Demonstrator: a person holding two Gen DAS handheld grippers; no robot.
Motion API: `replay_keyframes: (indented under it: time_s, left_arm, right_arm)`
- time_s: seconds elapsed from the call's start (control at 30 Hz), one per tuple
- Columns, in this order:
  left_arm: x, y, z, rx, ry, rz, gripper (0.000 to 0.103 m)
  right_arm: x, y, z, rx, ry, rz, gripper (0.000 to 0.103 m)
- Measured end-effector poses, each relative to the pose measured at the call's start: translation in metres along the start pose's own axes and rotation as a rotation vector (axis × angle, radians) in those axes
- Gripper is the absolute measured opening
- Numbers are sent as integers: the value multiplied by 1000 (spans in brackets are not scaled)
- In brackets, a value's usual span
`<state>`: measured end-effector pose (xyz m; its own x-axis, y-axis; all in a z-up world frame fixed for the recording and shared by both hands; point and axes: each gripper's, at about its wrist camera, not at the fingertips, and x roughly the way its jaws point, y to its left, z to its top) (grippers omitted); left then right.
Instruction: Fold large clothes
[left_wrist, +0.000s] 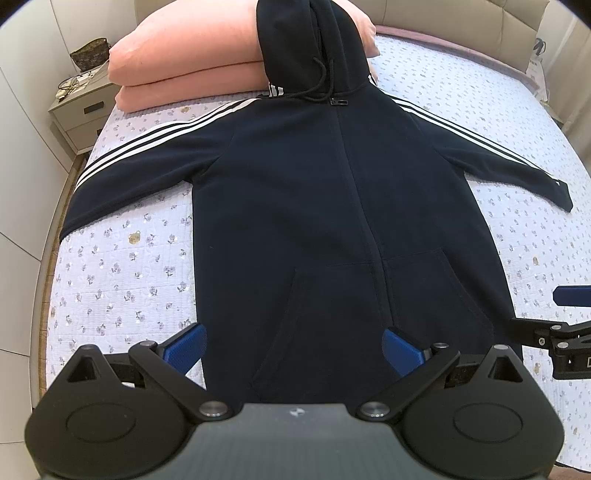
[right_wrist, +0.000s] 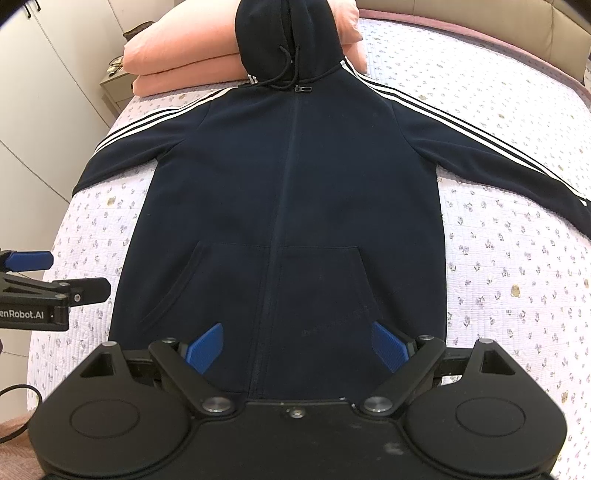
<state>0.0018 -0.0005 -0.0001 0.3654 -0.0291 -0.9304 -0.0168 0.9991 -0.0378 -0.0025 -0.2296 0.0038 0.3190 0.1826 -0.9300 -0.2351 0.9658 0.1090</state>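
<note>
Where floral quilt (left_wrist: 122, 280) covers bed | hoodie (left_wrist: 325, 206) flat, hood on pink pillows (left_wrist: 184, 70) | left gripper (left_wrist: 293, 350), right gripper (right_wrist: 297, 349) spread

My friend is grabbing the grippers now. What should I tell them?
Left gripper: jaws open, empty, above the hoodie's hem.
Right gripper: jaws open, empty, also over the hem.
The hoodie lies flat and zipped on the bed, front up, sleeves spread out, hood resting on the pink pillows.
Done: it is laid out.
Left: every fold, sleeves first perhaps.
</note>
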Motion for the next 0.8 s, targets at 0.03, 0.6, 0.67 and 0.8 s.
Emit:
replay_keyframes:
  time_s: [0.03,0.6,0.67,0.8]
  left_arm:
    - [0,0,0,1,0,0,103]
    - [3,0,0,-4,7,-10,103]
    - [4,1,0,-9,10,-12,103]
    - [11,4,4,-23,20,-27,103]
  right_arm:
    - [0,0,0,-2,0,1,103]
    - [3,1,2,-11,9,8,103]
    - [4,0,3,-11,11,13,103]
    - [10,0,7,-12,10,26,103]
